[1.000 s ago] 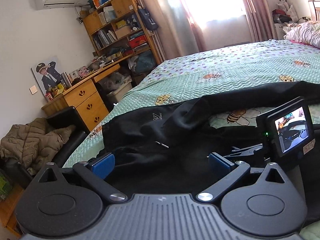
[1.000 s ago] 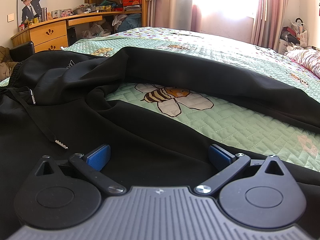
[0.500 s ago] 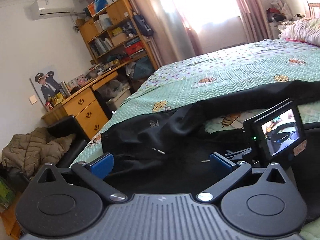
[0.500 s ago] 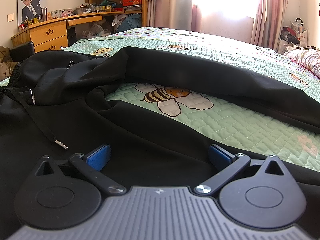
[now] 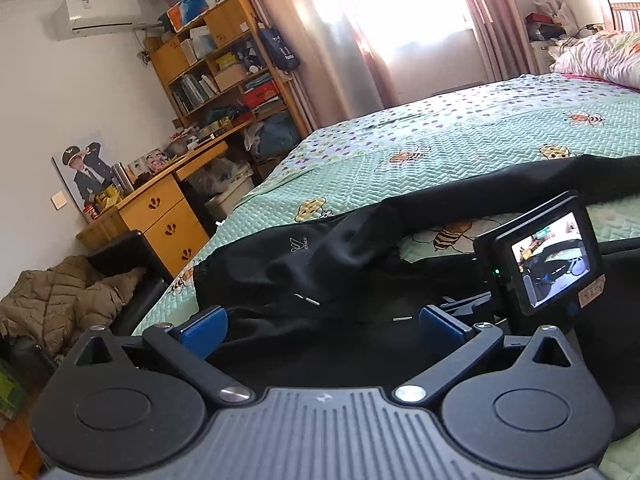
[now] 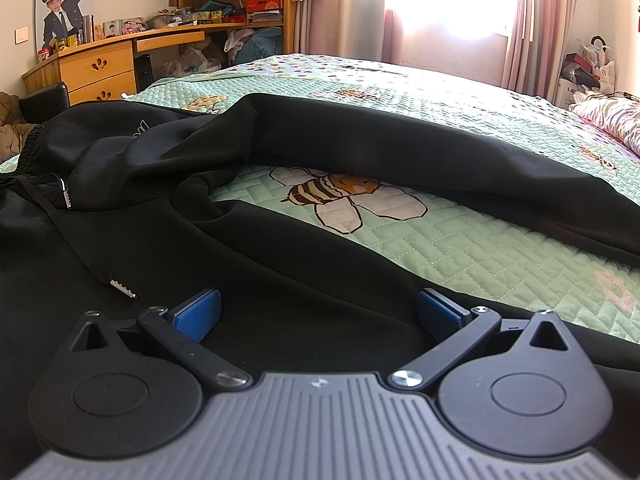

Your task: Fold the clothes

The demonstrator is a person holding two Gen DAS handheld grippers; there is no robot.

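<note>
Black trousers [image 6: 280, 248] lie spread on the green bee-print bedspread [image 6: 460, 240], waistband to the left with a drawstring [image 6: 120, 289] trailing; one leg [image 6: 440, 152] runs off to the right. In the left wrist view the same trousers [image 5: 320, 264] show a small white logo, and the waistband edge sits near the bed's left side. My left gripper [image 5: 322, 322] is open, low over the fabric near the waist. My right gripper [image 6: 318, 312] is open too, resting over the near leg. The right gripper's screen unit [image 5: 548, 260] shows at the right of the left wrist view.
A wooden desk and bookshelf [image 5: 208, 92] stand beyond the bed's left side, with a black chair holding a brown jacket [image 5: 52, 300]. Curtains and a bright window [image 6: 440, 0] are at the far end. Pillows [image 5: 600, 56] lie at the far right.
The left gripper has tilted and shifted a little, so its view has swung; it stays open. The right gripper and the trousers have not moved.
</note>
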